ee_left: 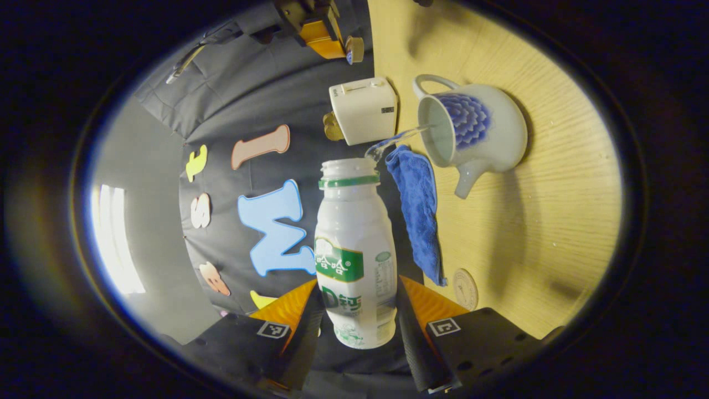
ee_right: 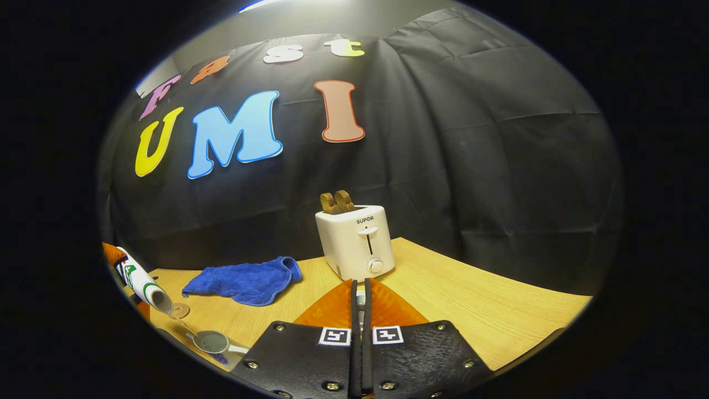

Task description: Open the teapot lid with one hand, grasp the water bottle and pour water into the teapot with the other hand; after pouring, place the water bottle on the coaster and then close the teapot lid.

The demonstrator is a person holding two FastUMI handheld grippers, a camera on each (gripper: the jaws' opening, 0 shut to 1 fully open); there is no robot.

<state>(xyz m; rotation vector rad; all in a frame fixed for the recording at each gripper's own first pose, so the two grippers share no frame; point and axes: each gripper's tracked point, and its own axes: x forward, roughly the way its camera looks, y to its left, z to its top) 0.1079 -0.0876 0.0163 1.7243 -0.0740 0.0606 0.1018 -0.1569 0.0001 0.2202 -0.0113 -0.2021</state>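
My left gripper (ee_left: 360, 285) is shut on a white plastic bottle (ee_left: 354, 249) with a green label and no cap. The bottle is tipped, and a thin stream of water (ee_left: 396, 138) runs from its mouth into the open white teapot (ee_left: 476, 133) with a blue flower pattern. In the right gripper view the tilted bottle (ee_right: 141, 282) pours into the teapot's opening (ee_right: 210, 342) at the lower left. My right gripper (ee_right: 360, 288) is shut on the teapot lid (ee_right: 360, 299), a pale sliver between its fingers. The left gripper view shows that gripper (ee_left: 316, 27) holding the lid (ee_left: 354, 49) away from the pot.
A round cork coaster (ee_left: 465, 288) lies on the wooden table (ee_left: 554, 221) beside a crumpled blue cloth (ee_left: 418, 210). A white toaster (ee_right: 357, 241) with bread in its slots stands at the back near the black cloth wall. The coaster (ee_right: 180, 309) sits just behind the teapot.
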